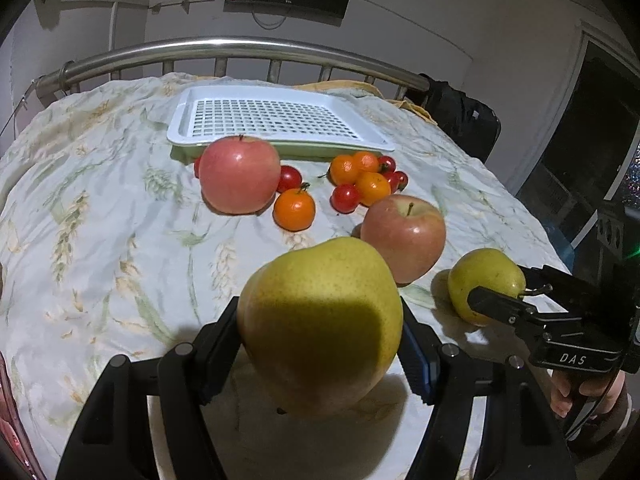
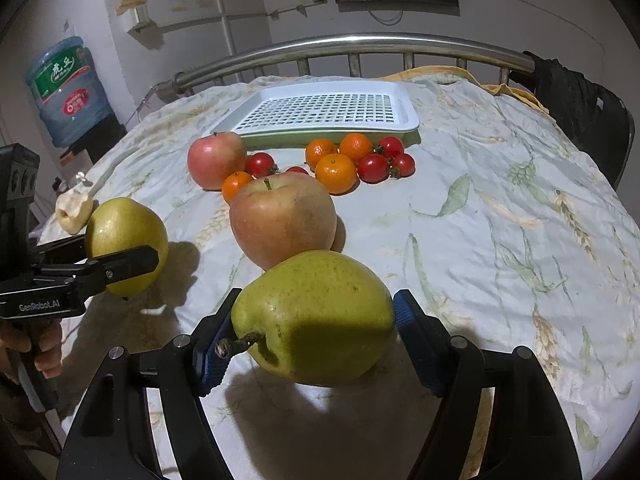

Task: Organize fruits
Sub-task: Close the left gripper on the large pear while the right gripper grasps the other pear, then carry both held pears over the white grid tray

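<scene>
Fingers of the left gripper [image 1: 320,344] press both sides of a yellow-green pear [image 1: 320,328], which hangs clear of the sheet [image 1: 100,260] with its shadow below. Likewise the right gripper [image 2: 316,332] has closed its blue pads [image 2: 404,320] on a second pear [image 2: 316,316], stem [image 2: 240,344] pointing toward the left finger. Each gripper shows in the other's view, off to the side, holding its pear.

Just beyond the pears a large apple [image 2: 284,220] sits on the sheet, stem up. Farther back and to the left is a second apple [image 2: 216,160], with a tangerine [image 2: 236,186] and a cherry tomato [image 2: 260,164] beside it. To the right lies a cluster of three tangerines [image 2: 336,172] and some cherry tomatoes [image 2: 374,168], all touching or nearly so.

Behind the fruit a white slotted tray [image 2: 408,116] rests on a green base. A metal rail [image 2: 360,42] curves past it. At the sheet's left edge lies an eaten fruit core [image 2: 74,210], and a water jug [image 2: 66,92] stands against the wall.
</scene>
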